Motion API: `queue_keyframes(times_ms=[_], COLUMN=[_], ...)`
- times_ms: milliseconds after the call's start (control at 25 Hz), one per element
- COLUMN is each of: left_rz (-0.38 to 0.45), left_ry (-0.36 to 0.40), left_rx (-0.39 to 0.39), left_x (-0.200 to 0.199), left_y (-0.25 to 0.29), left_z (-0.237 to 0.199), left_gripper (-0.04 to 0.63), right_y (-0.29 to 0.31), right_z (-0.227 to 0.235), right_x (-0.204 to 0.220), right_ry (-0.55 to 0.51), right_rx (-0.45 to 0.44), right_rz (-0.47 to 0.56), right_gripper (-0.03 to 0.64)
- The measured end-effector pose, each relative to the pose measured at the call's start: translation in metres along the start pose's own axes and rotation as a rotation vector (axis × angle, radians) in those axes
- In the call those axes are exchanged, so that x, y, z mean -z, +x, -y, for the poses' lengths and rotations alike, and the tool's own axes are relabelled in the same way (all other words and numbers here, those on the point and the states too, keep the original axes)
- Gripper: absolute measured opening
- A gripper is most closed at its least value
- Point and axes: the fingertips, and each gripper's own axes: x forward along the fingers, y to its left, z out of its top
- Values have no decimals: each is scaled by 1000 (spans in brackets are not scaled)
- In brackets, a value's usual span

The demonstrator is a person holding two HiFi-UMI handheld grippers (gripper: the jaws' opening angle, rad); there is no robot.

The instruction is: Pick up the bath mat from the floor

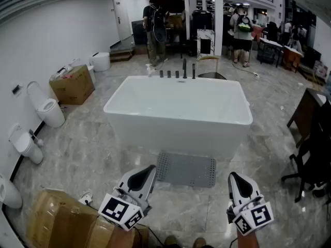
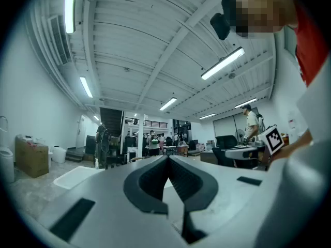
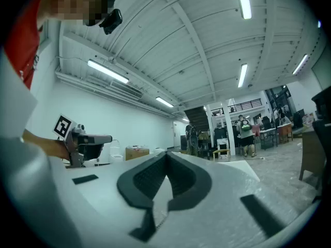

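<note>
Seeing a white rectangular freestanding bathtub [image 1: 178, 112] sitting on grey marbled floor tiles [image 1: 77, 138], carrying black upright tap fittings [image 1: 177, 74] on its far rim. Noting a brown cardboard box [image 1: 72, 84] and white ceramic toilets [image 1: 49, 111] lining the left wall.

The scene is being lit brightly by tubes [image 2: 222, 63] above the left gripper [image 2: 167, 159]; edges are being bent and darkened, near jaws blurred.
</note>
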Motion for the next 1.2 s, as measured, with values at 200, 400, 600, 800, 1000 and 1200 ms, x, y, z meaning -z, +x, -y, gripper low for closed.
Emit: queue_keyframes(times_ms=[200, 400, 600, 800, 1000, 1200], left_rz=[4, 6, 3, -6, -20, -23], left_ry=[-3, -18, -23, -36, -36, -24], left_rx=[-1, -10, -21, -24, -27, -58], left_x=[1, 3, 11, 23, 35, 47], left_y=[-5, -20, -30, -24, -4, 28], left_z=[-14, -45, -81, -103, -118, -141], left_gripper=[10, 10, 9, 9, 9, 11], right_y=[8, 22, 33, 43, 63, 99], right_z=[-12, -29, -42, -40, -25, 4], right_x=[0, 3, 11, 24, 37, 51], right_ry=[13, 12, 5, 3, 8, -1], right_rx=[-14, 4, 32, 57, 65, 65], right_rz=[18, 7, -10, -42, -54, -58], right_gripper=[3, 3, 3, 3, 3, 3])
